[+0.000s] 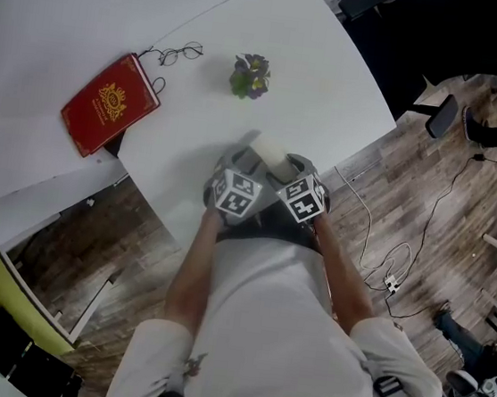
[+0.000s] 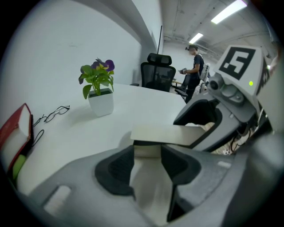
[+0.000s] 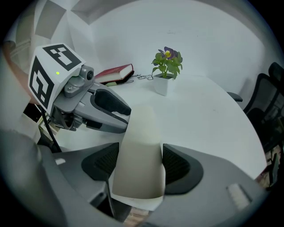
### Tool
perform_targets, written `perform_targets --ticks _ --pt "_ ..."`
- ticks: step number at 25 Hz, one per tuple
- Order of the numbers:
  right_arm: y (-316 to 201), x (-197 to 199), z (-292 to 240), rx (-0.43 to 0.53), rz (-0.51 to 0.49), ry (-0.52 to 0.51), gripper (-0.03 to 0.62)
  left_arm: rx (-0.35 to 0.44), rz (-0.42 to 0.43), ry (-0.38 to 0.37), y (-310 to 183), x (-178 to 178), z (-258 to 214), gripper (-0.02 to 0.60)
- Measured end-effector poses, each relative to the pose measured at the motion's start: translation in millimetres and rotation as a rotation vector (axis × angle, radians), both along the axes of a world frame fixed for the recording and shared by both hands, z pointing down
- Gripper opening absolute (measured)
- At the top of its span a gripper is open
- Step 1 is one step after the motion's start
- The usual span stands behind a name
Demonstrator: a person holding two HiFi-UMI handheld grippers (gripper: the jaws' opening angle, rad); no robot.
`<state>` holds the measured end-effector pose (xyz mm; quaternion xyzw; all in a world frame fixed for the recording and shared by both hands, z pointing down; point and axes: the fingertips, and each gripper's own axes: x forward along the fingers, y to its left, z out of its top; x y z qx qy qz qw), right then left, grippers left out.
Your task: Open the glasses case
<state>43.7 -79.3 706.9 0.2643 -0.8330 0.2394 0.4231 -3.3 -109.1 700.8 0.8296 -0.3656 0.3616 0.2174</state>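
2 hand-held grippers [image 2: 147, 162] [image 3: 140, 164], 1 glasses case [image 1: 272, 154], 1 spectacles [image 1: 178, 52], 1 plant [image 1: 250, 76], 1 book [image 1: 109, 104].

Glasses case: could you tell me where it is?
Head view: the glasses case is at the near table edge, held by the left gripper and right gripper.

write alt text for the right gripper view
The right claw is shut on a cream case, which the left claw also grips from the left, at a white table. Behind stand a plant, a red book and glasses.
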Motion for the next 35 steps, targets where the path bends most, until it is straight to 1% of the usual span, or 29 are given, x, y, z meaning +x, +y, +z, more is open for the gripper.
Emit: perform_targets --ticks 7,9,17,35 --pt "-2.6 2.8 -5.9 0.022 0.027 -0.009 0.310 -0.010 0.003 -0.006 2.1 -0.1 1.7 0.192" --pt "-3.3 3.3 -9.0 0.028 0.026 -0.015 0.290 -0.009 0.003 -0.004 2.0 0.5 1.3 0.192" --pt "-6.4 5.8 -16.5 0.046 0.038 -0.024 0.258 -0.014 0.002 0.001 2.9 0.3 4.6 0.192" --pt "-10.7 9.6 -24.1 0.070 0.045 -0.041 0.207 -0.008 -0.003 0.008 1.6 0.7 3.8 0.192"
